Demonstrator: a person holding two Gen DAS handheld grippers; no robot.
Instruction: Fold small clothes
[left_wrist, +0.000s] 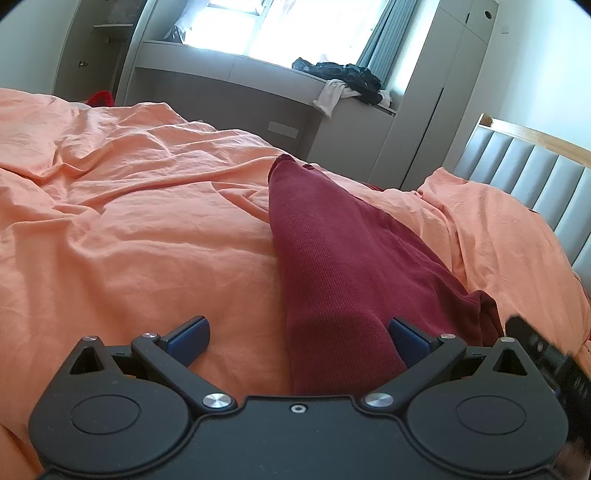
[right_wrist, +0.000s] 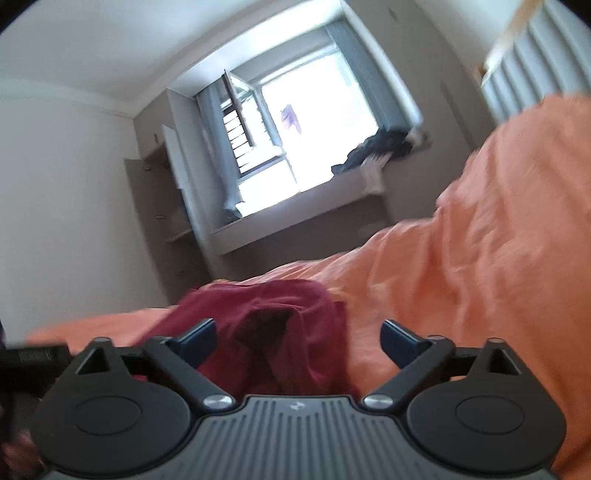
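Dark red ribbed knit garment (left_wrist: 332, 266) lies on the orange bedsheet (left_wrist: 129, 221), one long fold apparently done, far end still bunched. Left gripper (left_wrist: 299, 332) and right gripper (right_wrist: 299, 339) both released, nothing grasped; more folding left.

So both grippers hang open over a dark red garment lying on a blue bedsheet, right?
Not quite: the bedsheet is orange, not blue, as the left wrist view shows clearly. The rest holds: the left gripper and right gripper stand open over the dark red garment.
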